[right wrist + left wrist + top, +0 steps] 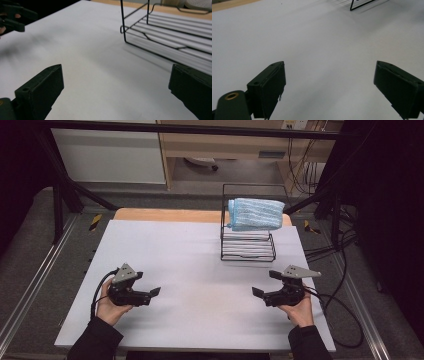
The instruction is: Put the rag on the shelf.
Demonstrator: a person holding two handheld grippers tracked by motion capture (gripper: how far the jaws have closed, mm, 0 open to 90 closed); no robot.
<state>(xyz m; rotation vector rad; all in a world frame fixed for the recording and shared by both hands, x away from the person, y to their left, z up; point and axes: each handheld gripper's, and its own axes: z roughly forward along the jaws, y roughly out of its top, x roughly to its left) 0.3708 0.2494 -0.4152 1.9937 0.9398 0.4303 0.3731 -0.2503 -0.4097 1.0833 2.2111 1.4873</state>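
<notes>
Both tongs are just parked: left gripper (pixel 150 293) at lower left of the high view, right gripper (pixel 260 293) at lower right, jaws spread wide with nothing between them, tips pointed inward at each other. Looks to me like a ready pose, keeping the middle free. The blue striped cloth (pixel 255 213) hangs over the top of the black wire rack (pixel 248 251), upper right of centre, well apart from both. The surface is a plain white sheet (pixel 190 255) on a wooden table (pixel 165 214). Dark frame bars, cables (pixel 345 312) to the right, and cabinets behind.
</notes>
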